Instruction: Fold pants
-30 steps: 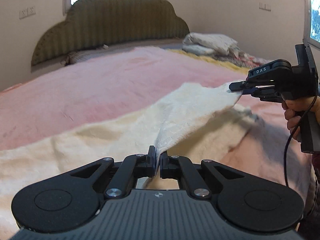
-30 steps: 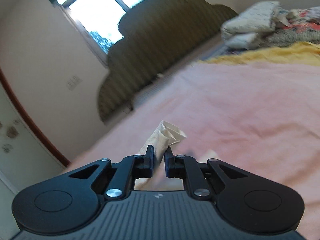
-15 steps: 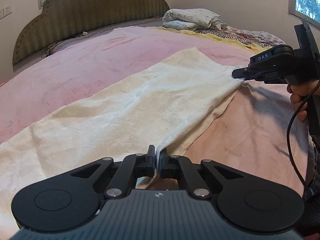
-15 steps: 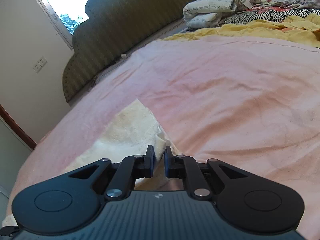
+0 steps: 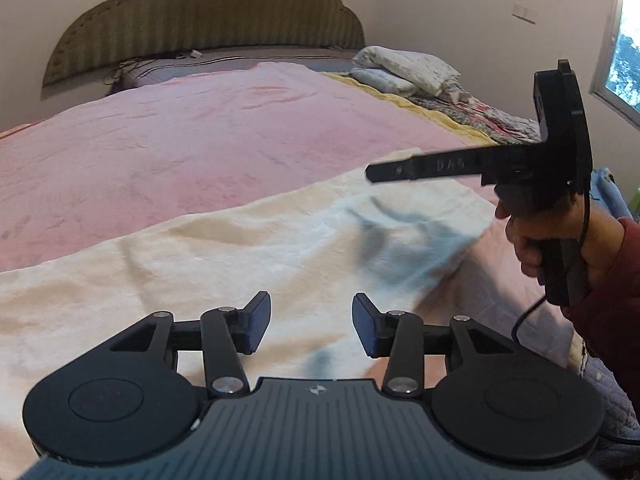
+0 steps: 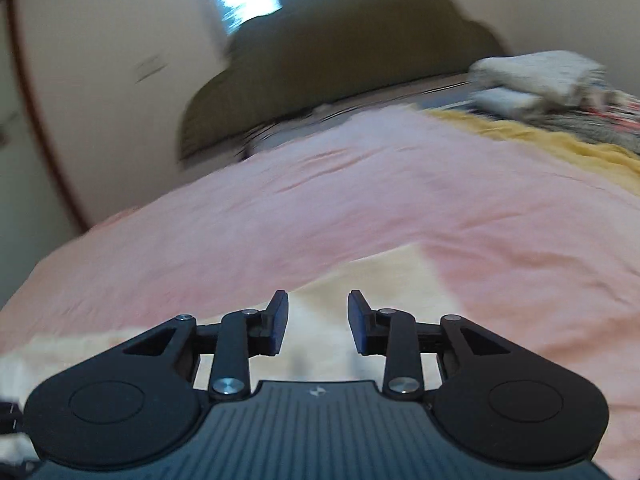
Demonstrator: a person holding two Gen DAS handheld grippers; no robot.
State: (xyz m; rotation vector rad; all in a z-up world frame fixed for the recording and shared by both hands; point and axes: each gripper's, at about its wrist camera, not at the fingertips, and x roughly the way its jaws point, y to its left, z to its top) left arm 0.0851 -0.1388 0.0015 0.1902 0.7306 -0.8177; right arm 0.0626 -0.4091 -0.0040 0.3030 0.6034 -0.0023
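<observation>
Left wrist view: the left gripper (image 5: 311,326), which was clamped on the cream pants (image 5: 248,256) half a second ago, now has its jaws spread wide with nothing between them, and the cloth has dropped flat on the bed. The right gripper (image 5: 372,172), seen from the side in the person's hand (image 5: 556,240), has also let go and hangs above the far end of the pants, its shadow falling on the fabric. In the right wrist view, which is motion-blurred, the right gripper's jaws stand apart and empty over the cream cloth.

The pants lie spread across the near part of a pink blanket (image 5: 192,140) covering the bed. Beyond it stands a scalloped olive headboard (image 5: 208,16) against a pale wall. Folded white bedding (image 5: 404,70) and a yellow cover (image 6: 560,148) sit on the far right side, near a window (image 5: 628,56).
</observation>
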